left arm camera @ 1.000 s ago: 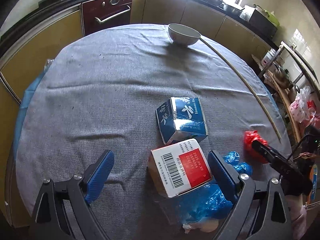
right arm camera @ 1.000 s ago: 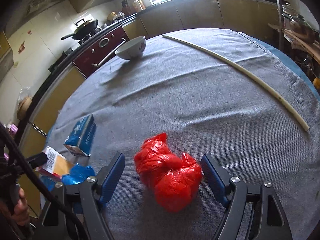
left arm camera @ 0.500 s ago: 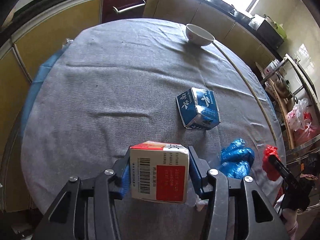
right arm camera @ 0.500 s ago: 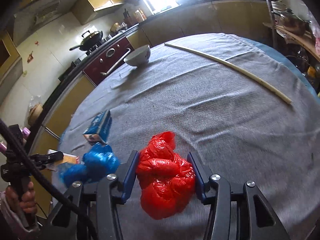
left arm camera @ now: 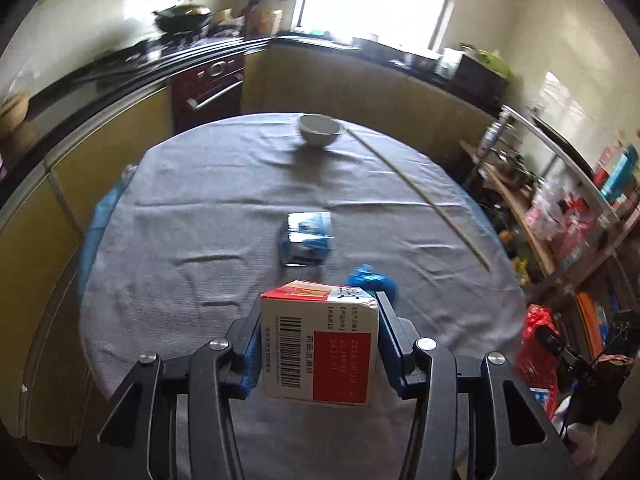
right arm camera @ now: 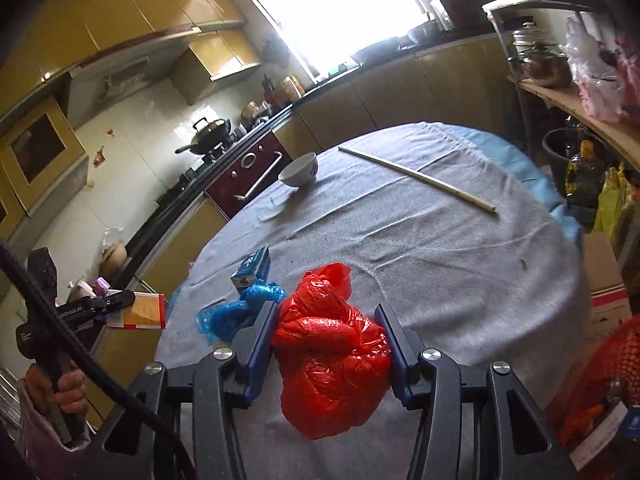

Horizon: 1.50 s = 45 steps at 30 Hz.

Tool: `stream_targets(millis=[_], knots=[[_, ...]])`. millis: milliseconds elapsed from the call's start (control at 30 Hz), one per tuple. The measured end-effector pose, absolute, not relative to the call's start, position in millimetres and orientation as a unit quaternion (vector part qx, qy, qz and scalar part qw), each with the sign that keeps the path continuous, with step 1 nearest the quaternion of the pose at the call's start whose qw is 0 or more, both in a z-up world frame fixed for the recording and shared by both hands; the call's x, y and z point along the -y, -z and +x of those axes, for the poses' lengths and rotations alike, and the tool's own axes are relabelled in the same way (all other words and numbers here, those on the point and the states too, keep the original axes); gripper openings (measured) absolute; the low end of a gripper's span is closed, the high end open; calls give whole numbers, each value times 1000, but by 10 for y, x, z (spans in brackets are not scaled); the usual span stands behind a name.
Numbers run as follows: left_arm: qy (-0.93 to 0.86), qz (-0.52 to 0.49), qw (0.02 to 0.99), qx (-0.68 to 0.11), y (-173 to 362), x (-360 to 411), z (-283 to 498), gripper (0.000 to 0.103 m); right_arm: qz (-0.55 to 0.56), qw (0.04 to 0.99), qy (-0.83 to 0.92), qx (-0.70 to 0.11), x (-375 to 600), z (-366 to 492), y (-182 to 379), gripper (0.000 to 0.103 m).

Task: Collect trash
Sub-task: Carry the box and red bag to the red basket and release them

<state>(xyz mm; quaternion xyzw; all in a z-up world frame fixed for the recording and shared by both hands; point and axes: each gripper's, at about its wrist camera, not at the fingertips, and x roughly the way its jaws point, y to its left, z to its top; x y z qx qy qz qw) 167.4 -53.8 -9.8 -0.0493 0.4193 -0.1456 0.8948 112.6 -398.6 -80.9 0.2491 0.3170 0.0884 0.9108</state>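
The red-and-white carton [left arm camera: 319, 350] sits clamped between the pads of the left tongs [left arm camera: 319, 354], held clear of the grey-clothed worktop [left arm camera: 200, 240] by its two narrow side faces; it looks like thin card and probably empty, so light and stiff enough along its edges yet liable to cave in if squeezed across the broad faces, and the present hold near its middle seems the sound one. The red plastic bag [right arm camera: 332, 344] is pinched in the right tongs [right arm camera: 330, 346], also lifted off the cloth, with its lower bulge hanging free below the pads; it is soft, slick film that will deform and could slide out, so a hold on the bunched, knotted mass serves better than one on a loose flap. On the cloth there remain a blue carton [left arm camera: 307, 238], which should handle like the first, and a crumpled blue plastic wad [right arm camera: 236, 312] just beside it, limp and weightless by the look of it. Farther off stand a white bowl [left arm camera: 322, 130] and a long pale stick [right arm camera: 416, 178], well apart from the trash.
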Motion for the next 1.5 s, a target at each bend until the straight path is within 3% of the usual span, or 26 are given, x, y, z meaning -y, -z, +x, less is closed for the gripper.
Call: stream_targets(millis=[600, 900, 1000, 1067, 1200, 1500], knots=[[417, 116, 808, -399, 111, 3205, 578, 51, 334, 904, 83, -253, 5522, -894, 949, 52], [486, 161, 752, -416, 449, 4200, 341, 52, 405, 872, 121, -246, 5997, -1309, 1286, 55], [502, 177, 731, -428, 592, 4507, 299, 67, 430, 862, 121, -241, 6072, -1340, 1372, 61], [504, 184, 727, -429, 680, 4626, 292, 71, 452, 850, 123, -240, 6147, -1341, 1444, 67], [491, 194, 727, -439, 802, 4614, 301, 71, 465, 843, 131, -237, 6184, -1317, 1466, 67], [448, 182, 769, -419, 651, 3622, 340, 72, 444, 857, 121, -231, 6145, -1262, 1323, 67]])
